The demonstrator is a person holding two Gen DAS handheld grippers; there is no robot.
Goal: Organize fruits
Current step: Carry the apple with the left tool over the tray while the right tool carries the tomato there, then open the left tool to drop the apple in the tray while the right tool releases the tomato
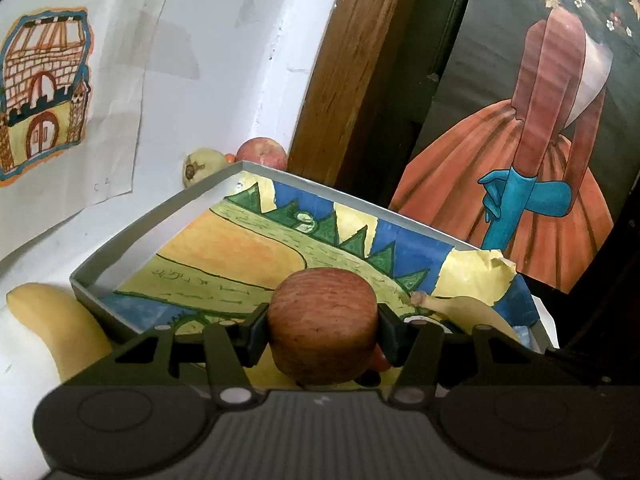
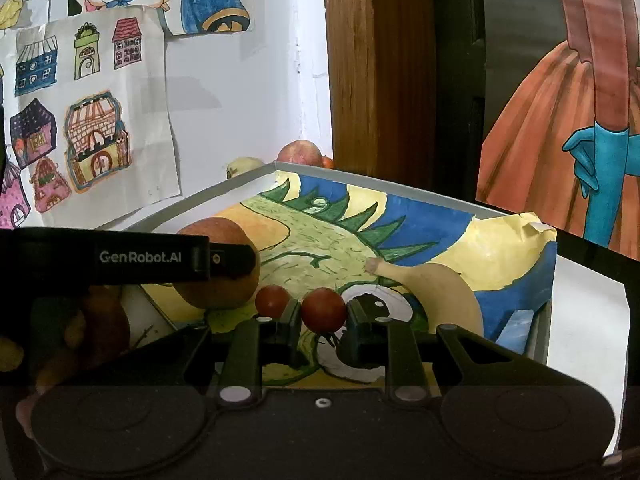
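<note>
Right now my left gripper [image 1: 323,330] reaches level over the tray [image 1: 160,216], its fingers [image 1: 256,330] pinching a red apple [image 1: 323,324] above the near edge of the painted paper lining. My right gripper [image 2: 323,320] sits low at the tray's 6 o'clock side, fingers [image 2: 290,322] clamped on a cherry tomato [image 2: 323,309]; a second tomato [image 2: 272,300] lies just beside it at 9 o'clock. One banana [image 2: 444,292] rests inside the tray at 3 o'clock, another banana [image 1: 52,328] outside on the white desk [image 1: 44,256] at 9 o'clock. Behind the far corner (12 o'clock) sit a second apple [image 1: 262,152] and a pale fruit [image 1: 204,166].
</note>
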